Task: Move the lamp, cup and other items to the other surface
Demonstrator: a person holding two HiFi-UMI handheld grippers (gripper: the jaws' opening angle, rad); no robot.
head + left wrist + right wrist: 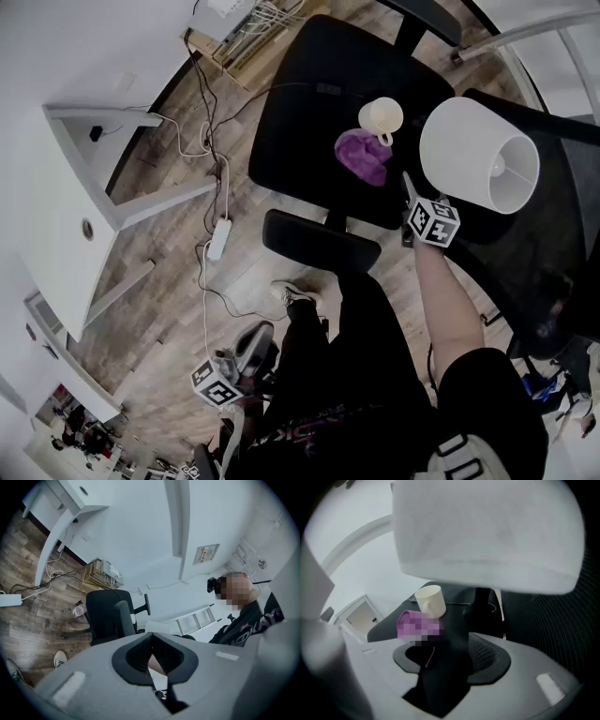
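Clamping the lamp (469, 141) by its dark stem in my right tool (452, 641), I am holding it just short of the cup (382, 117) and purple bundle (361, 155) ahead, while my left tool (150, 640) is hanging clenched and empty.

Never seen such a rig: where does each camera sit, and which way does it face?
Head view: on the person's head, facing down at chair, cup, lamp; forearm, legs show.
Left gripper view: on the left gripper, jaws shut, facing wall, person's torso.
Right gripper view: on the right gripper, clamping lamp, facing cup.
Head and right views share cup, lamp.
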